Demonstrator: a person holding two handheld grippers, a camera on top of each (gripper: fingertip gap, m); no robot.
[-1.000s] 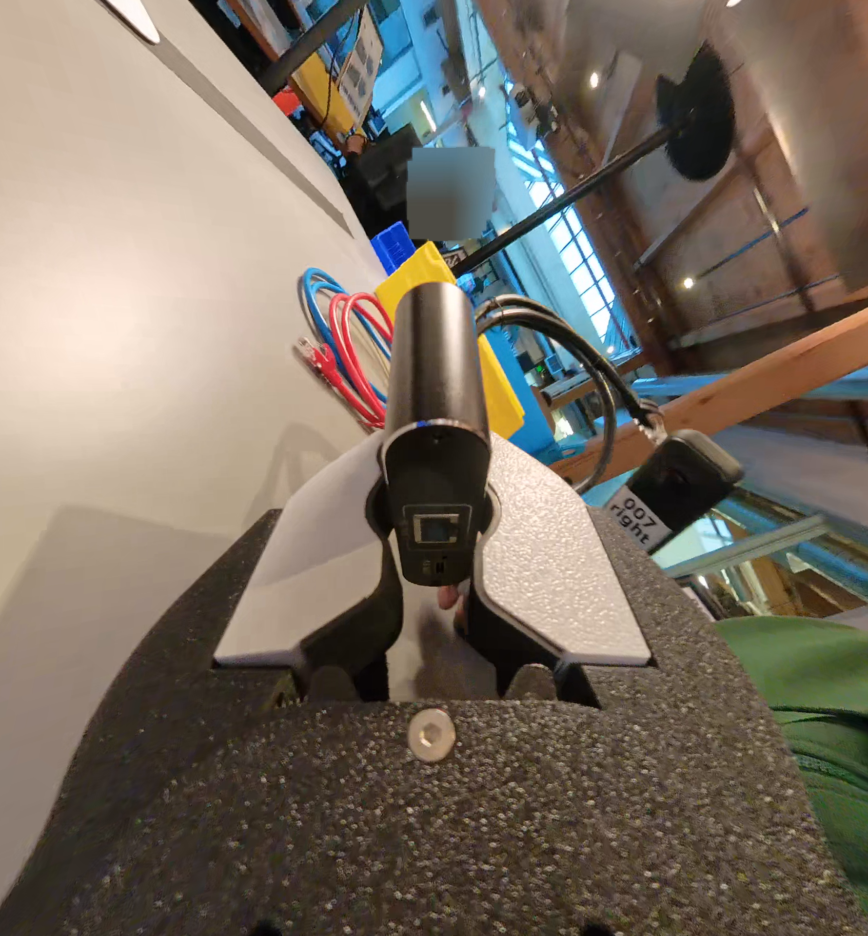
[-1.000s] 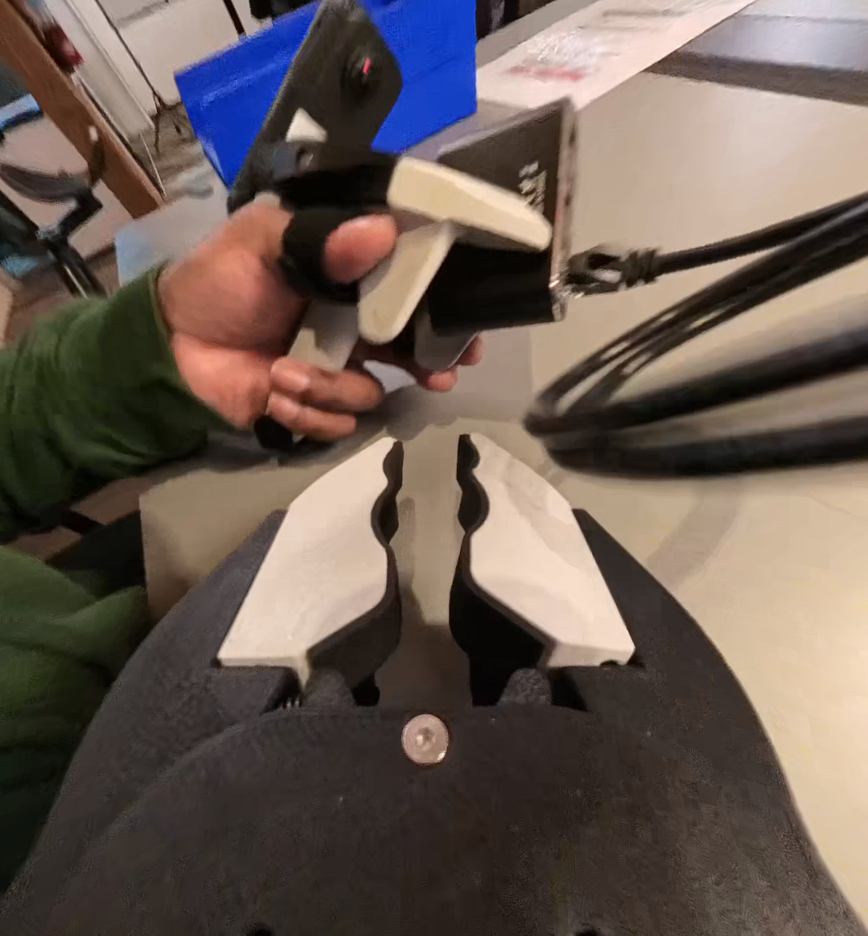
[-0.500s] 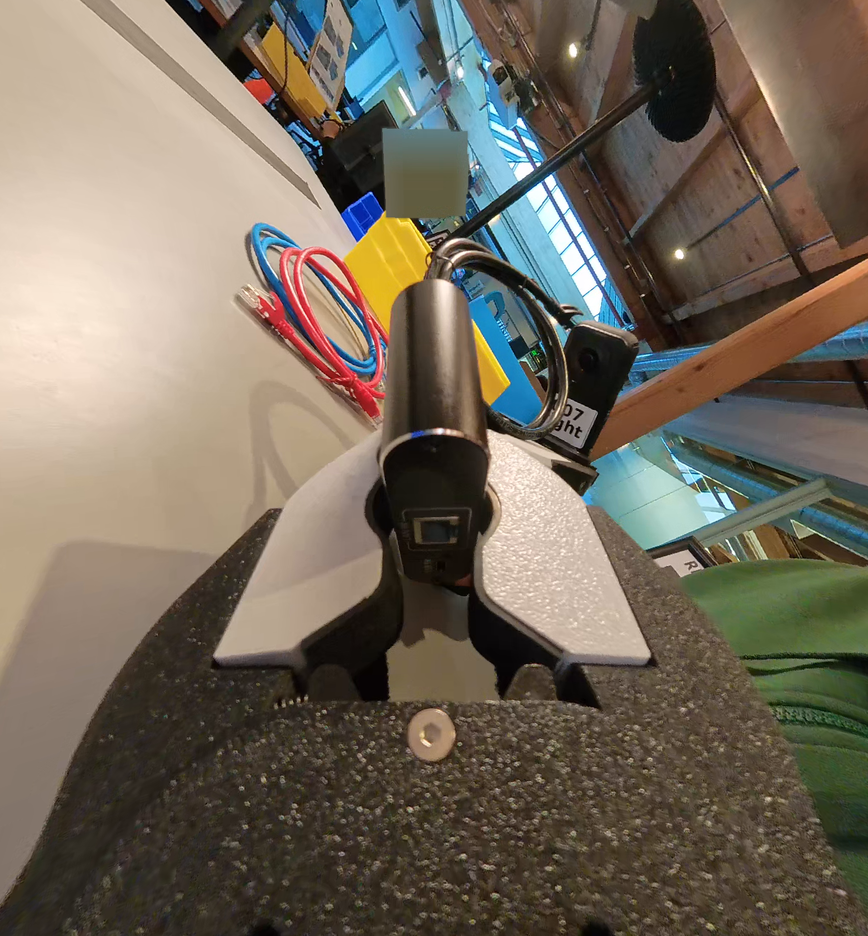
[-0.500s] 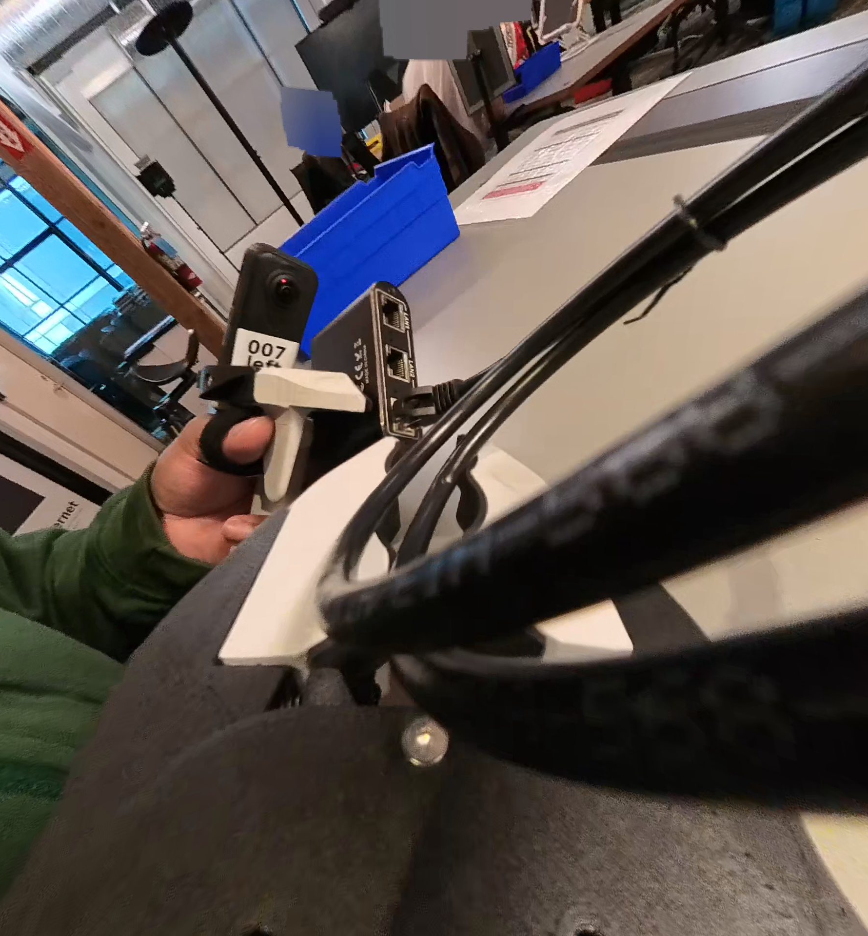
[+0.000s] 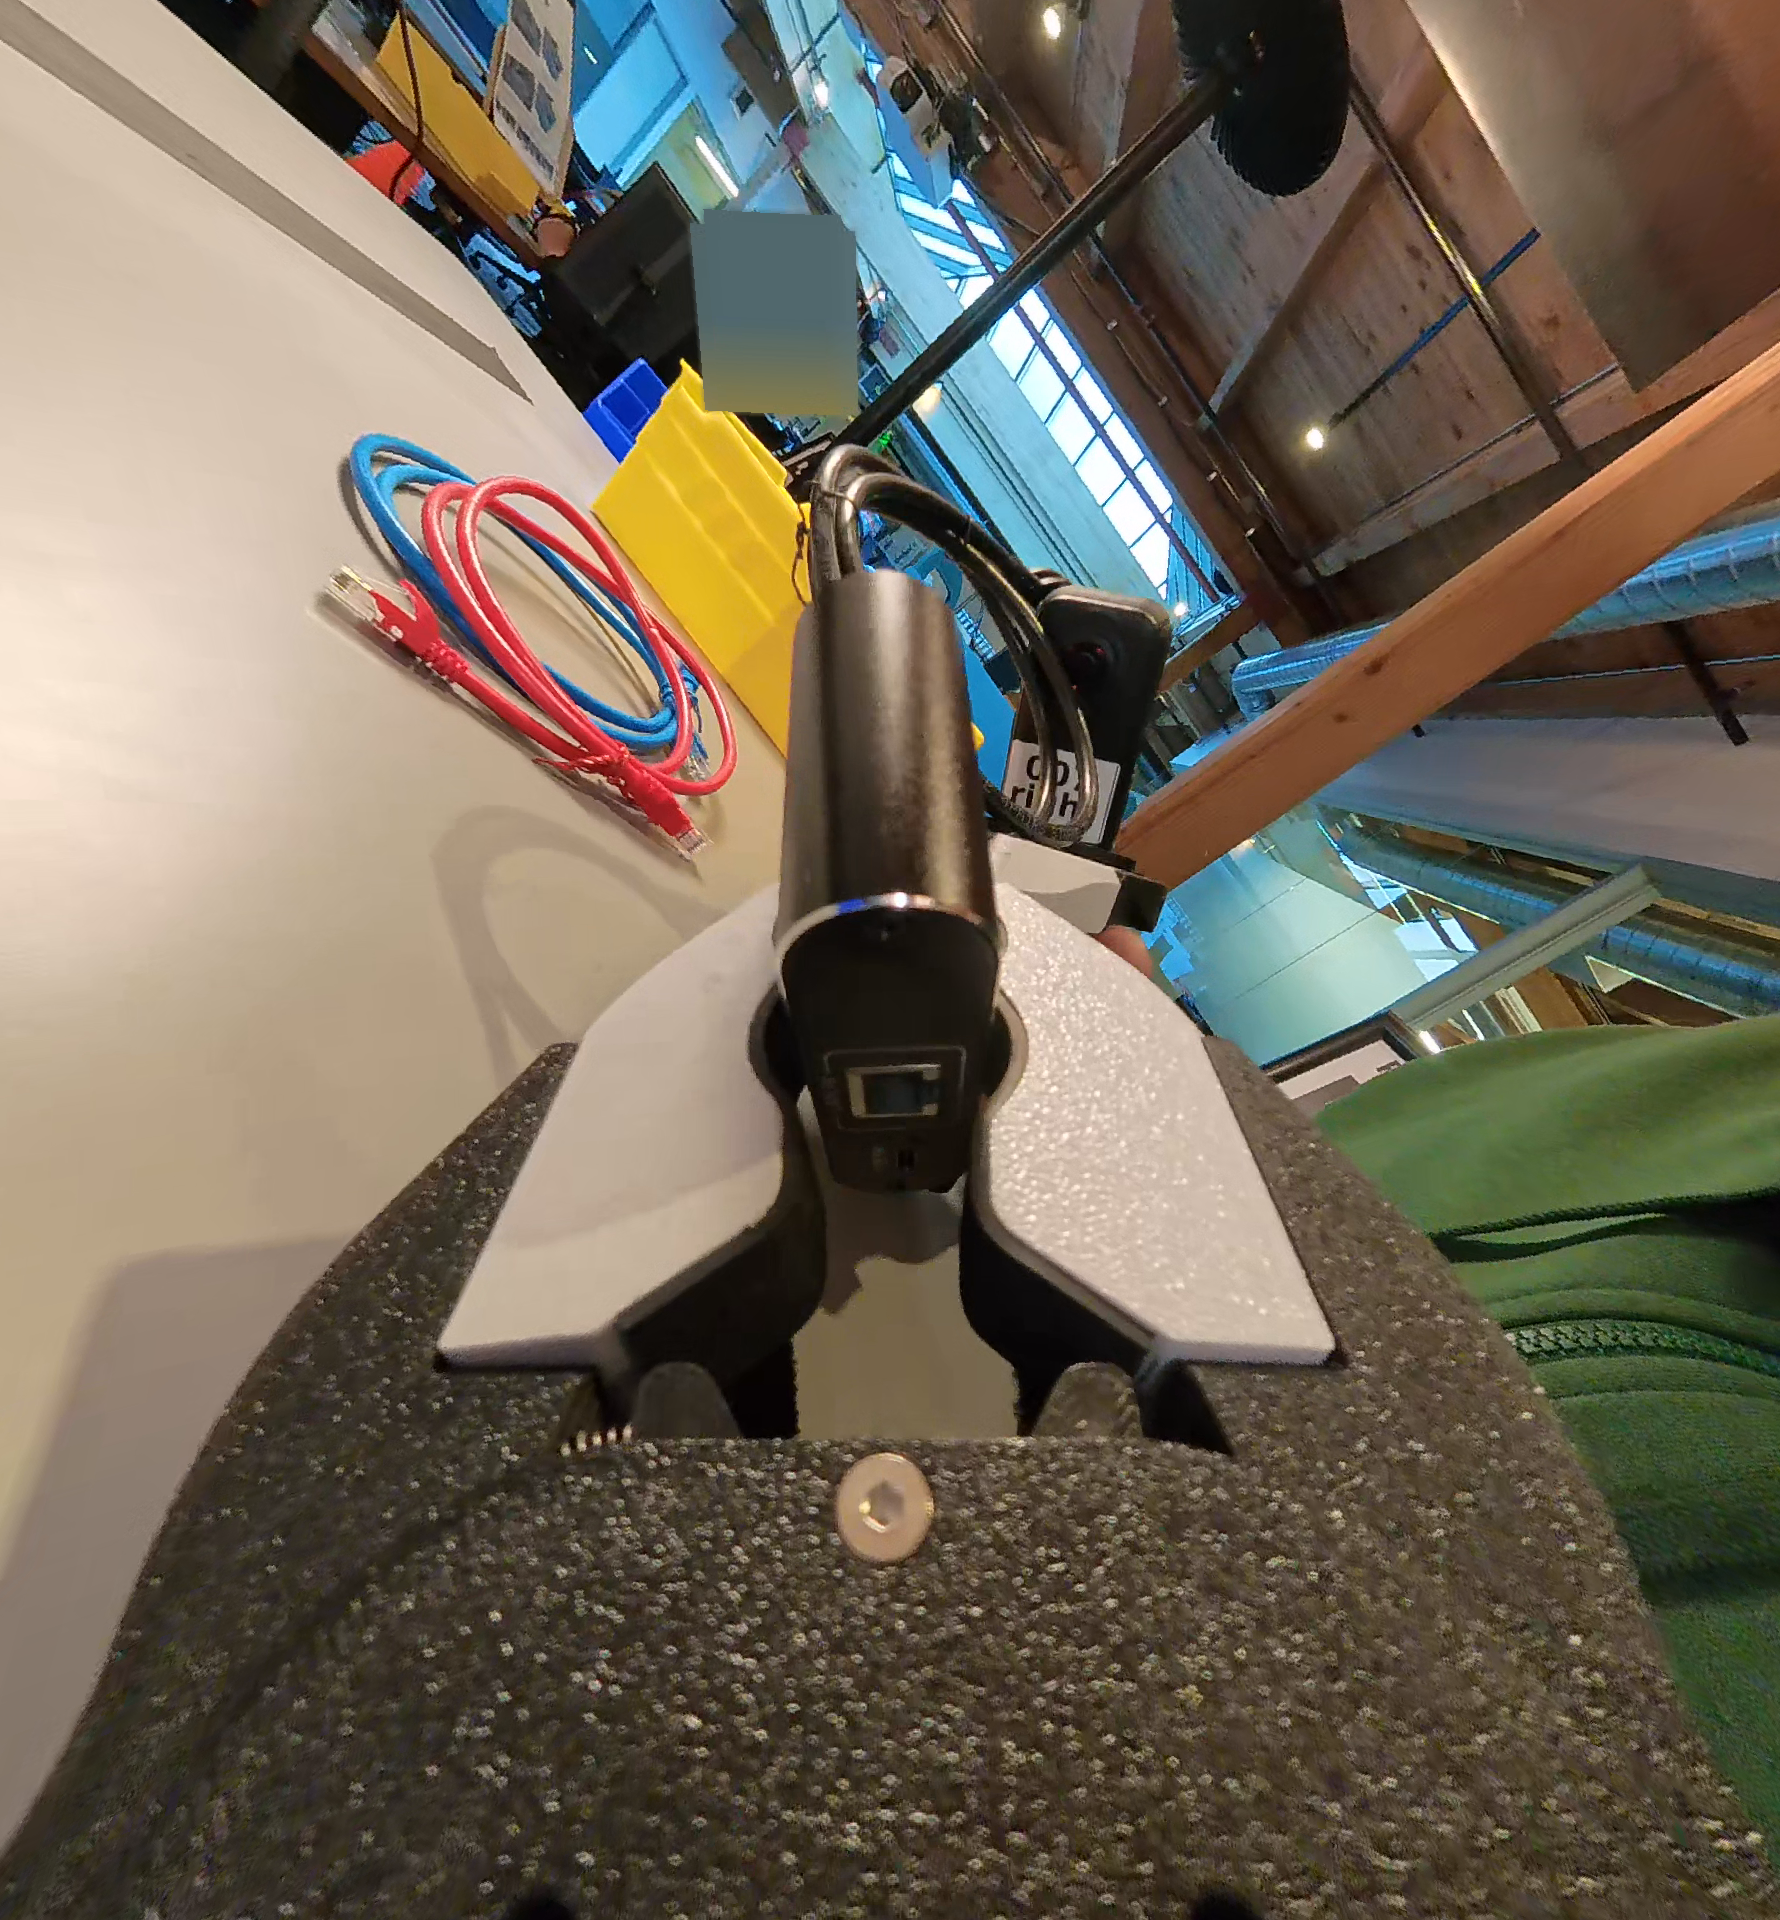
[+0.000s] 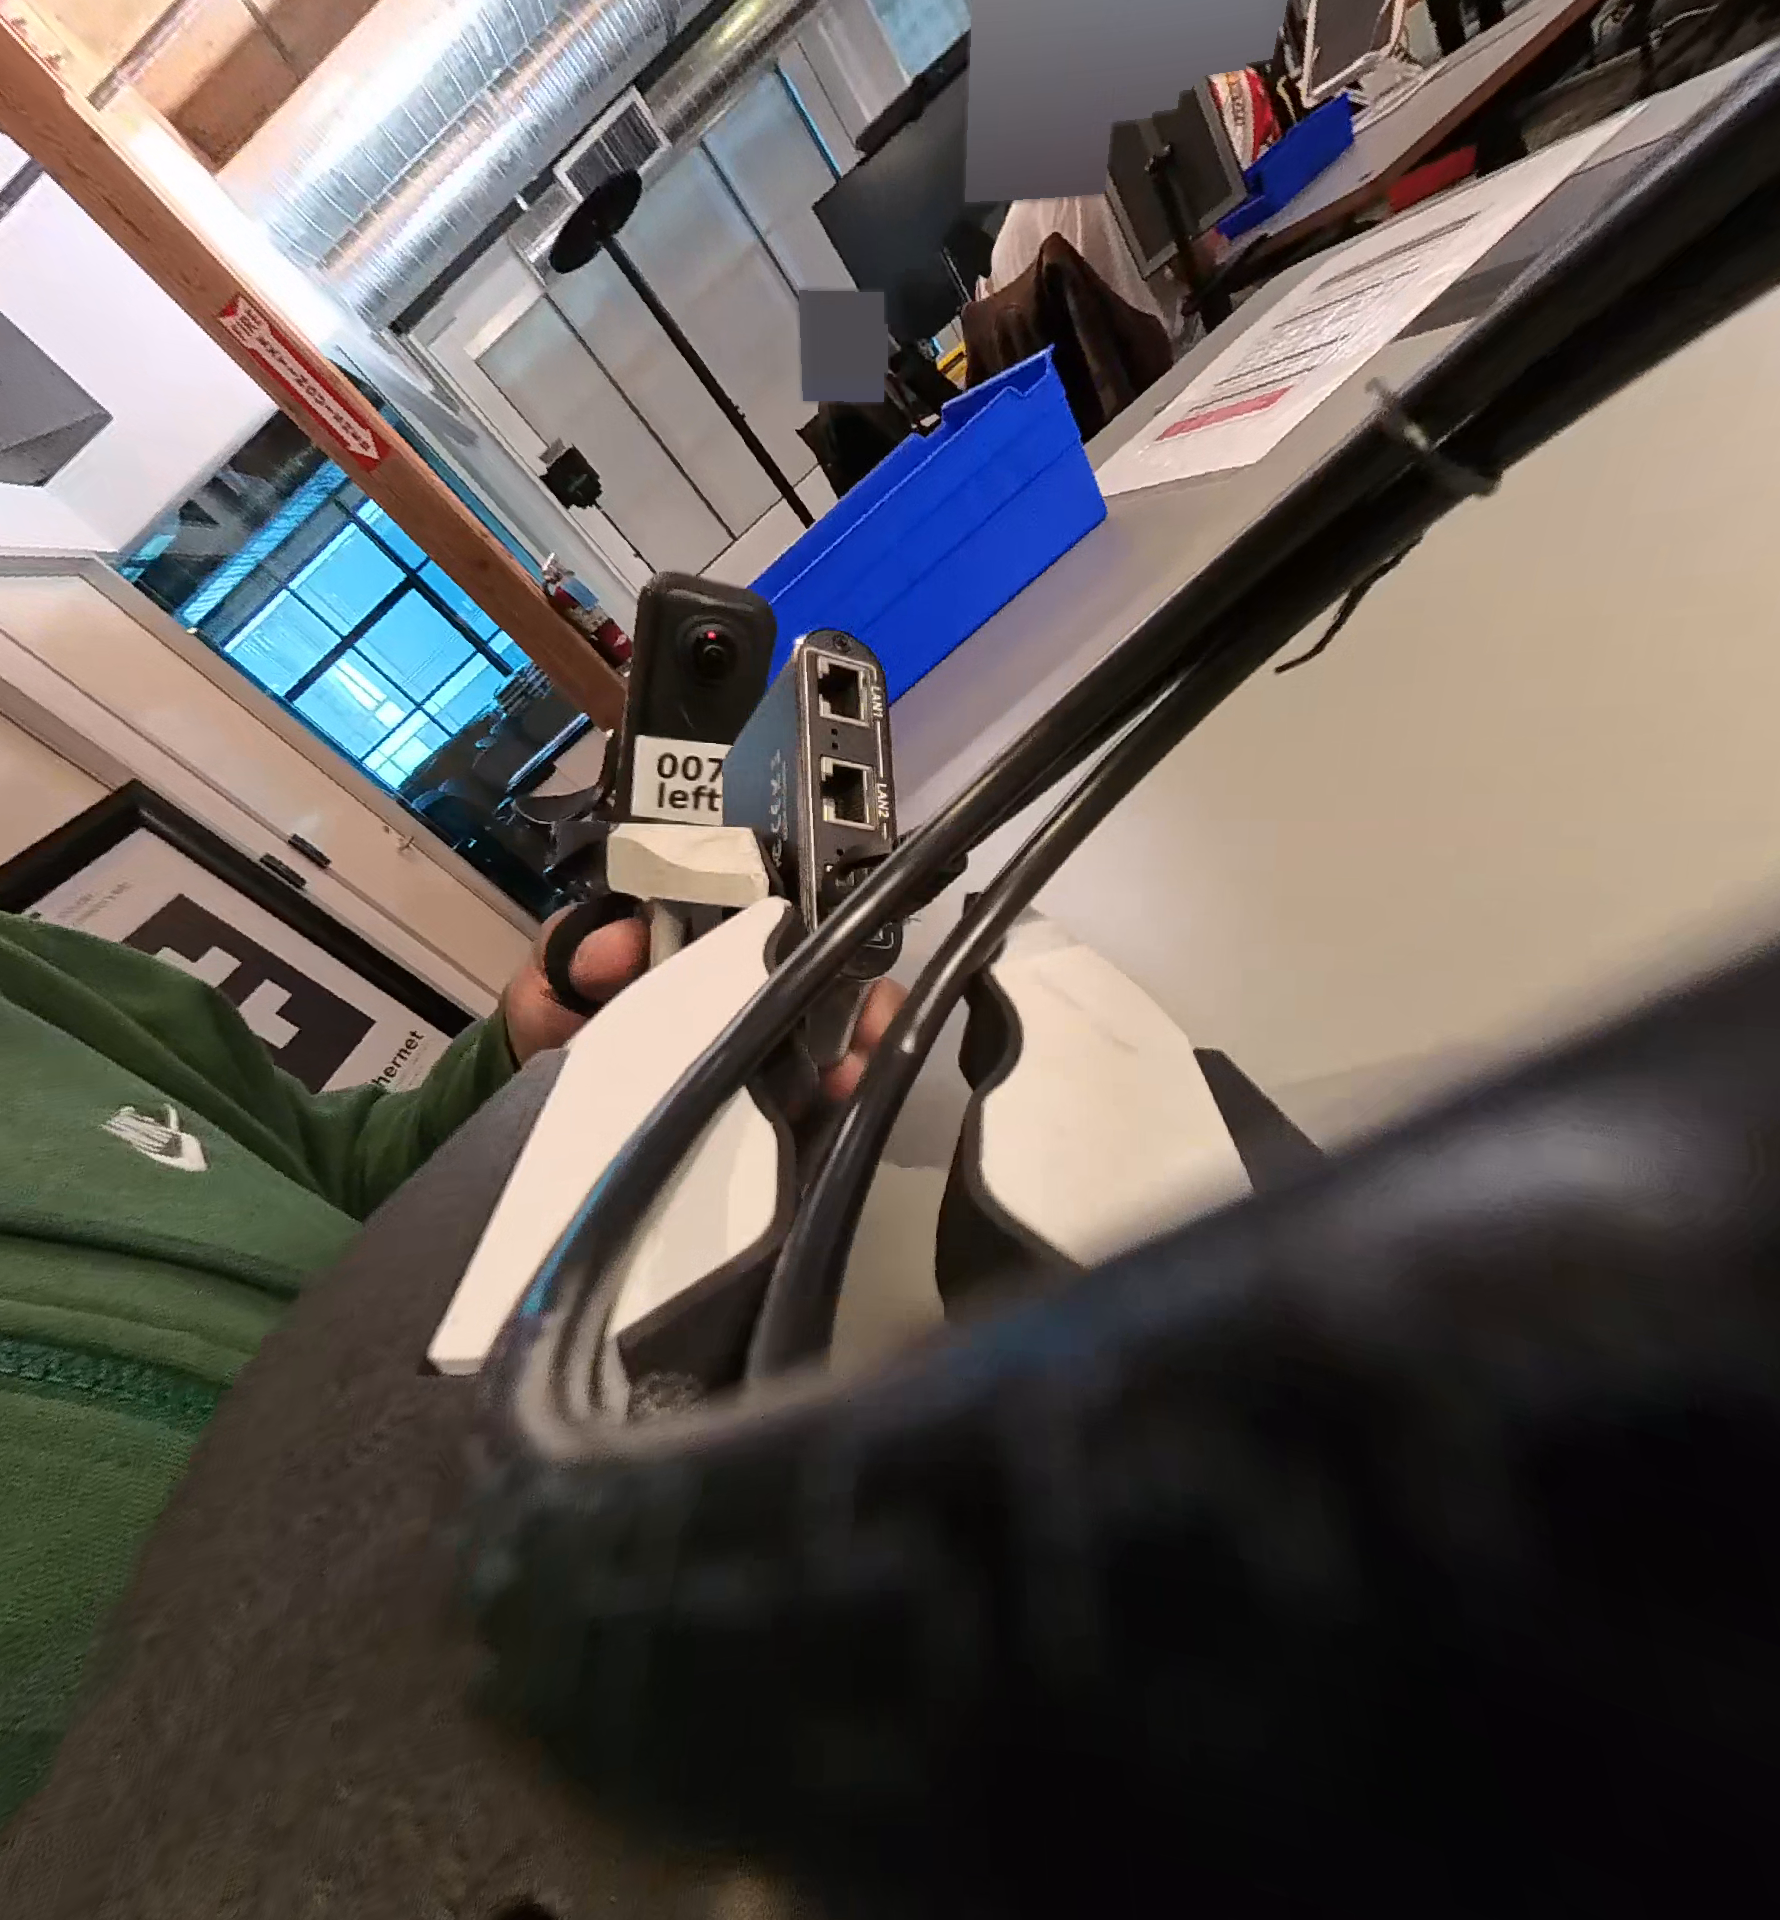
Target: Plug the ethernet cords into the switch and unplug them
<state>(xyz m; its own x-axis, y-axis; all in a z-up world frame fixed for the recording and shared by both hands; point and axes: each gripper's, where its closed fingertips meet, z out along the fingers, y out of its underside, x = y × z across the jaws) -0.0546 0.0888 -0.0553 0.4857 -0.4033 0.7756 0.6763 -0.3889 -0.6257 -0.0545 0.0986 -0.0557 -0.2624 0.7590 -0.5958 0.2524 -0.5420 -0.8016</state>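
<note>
Holding the switch (image 5: 886, 831) clear of the desk (image 5: 190, 727), the left hand-held gripper (image 5: 891, 1049) is clamped on the body near one end, with a single port facing back into the left wrist view. The opposite end, seen in the right wrist view, shows two empty ports one above the other and points toward the right hand-held gripper (image 6: 875, 1049), whose jaws stand apart and grip nothing. A black cable (image 6: 1125, 748) leaves the switch below the ports, loops across the right gripper's fingers and lies close over its lens. The red cord (image 5: 574, 644) and blue cord (image 5: 418, 499) lie coiled together on the desk, far left in the left wrist view, just beside a yellow bin (image 5: 699, 551); a blue bin (image 6: 927, 520) stands farther off. No cord is plugged in, so the task appears to be at its start. Risks, as judged: the black cable may snag on the right gripper's fingers when it goes for a cord, which could drag the switch askew in the left grip. The same cable hides much of the right wrist view, so a plug could be misjudged. The two coils overlap, so lifting one may pull the other along. The grip near one end may let the switch pivot under insertion force.
</note>
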